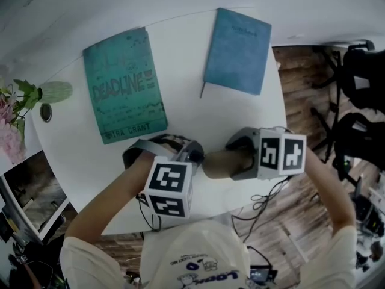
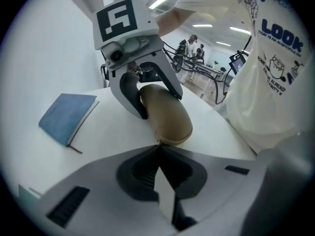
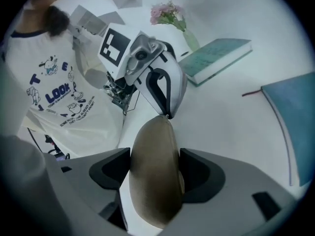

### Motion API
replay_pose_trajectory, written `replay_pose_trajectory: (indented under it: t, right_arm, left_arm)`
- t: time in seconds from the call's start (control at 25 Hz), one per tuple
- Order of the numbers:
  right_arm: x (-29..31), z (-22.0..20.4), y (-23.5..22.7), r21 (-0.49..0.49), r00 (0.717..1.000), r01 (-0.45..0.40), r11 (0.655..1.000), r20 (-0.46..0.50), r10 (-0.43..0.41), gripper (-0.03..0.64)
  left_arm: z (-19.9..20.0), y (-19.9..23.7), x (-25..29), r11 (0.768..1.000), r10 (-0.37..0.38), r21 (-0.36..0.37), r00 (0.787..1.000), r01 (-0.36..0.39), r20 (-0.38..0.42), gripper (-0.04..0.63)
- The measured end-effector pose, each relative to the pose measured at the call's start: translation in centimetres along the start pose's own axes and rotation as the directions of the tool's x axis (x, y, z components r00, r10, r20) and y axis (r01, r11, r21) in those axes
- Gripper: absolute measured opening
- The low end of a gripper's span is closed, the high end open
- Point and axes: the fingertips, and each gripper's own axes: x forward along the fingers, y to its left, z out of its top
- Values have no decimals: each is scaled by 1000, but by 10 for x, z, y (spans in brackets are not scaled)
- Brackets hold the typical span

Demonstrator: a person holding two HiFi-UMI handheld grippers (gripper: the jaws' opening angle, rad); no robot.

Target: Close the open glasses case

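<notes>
A tan glasses case (image 1: 218, 165) lies on the white table (image 1: 180, 35) near its front edge, lid down on its body. My right gripper (image 1: 232, 160) is shut on it, one pad pressed on each long side of the case (image 3: 155, 171). My left gripper (image 1: 200, 156) is shut, its tips together right at the case's other end (image 2: 165, 117). From the right gripper view those closed tips (image 3: 169, 116) touch the end of the case. Whether something thin is pinched between them cannot be told.
A teal book (image 1: 125, 86) lies at the back left and a blue notebook (image 1: 236, 50) at the back right. A green vase (image 1: 55, 92) with pink flowers stands at the left edge. Cables (image 1: 264, 197) hang past the table's front edge over the wooden floor.
</notes>
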Motion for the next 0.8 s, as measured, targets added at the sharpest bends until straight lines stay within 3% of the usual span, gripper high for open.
replay_pose_trajectory:
  t: [0.24, 0.8]
  right_arm:
    - [1, 1, -3, 65, 998, 13, 998, 63, -17, 307]
    - [7, 4, -2, 57, 999, -37, 998, 42, 34, 308]
  left_arm:
    - [-5, 2, 1, 994, 97, -56, 995, -98, -8, 2]
    - [-16, -32, -4, 984, 101, -155, 994, -93, 45, 2]
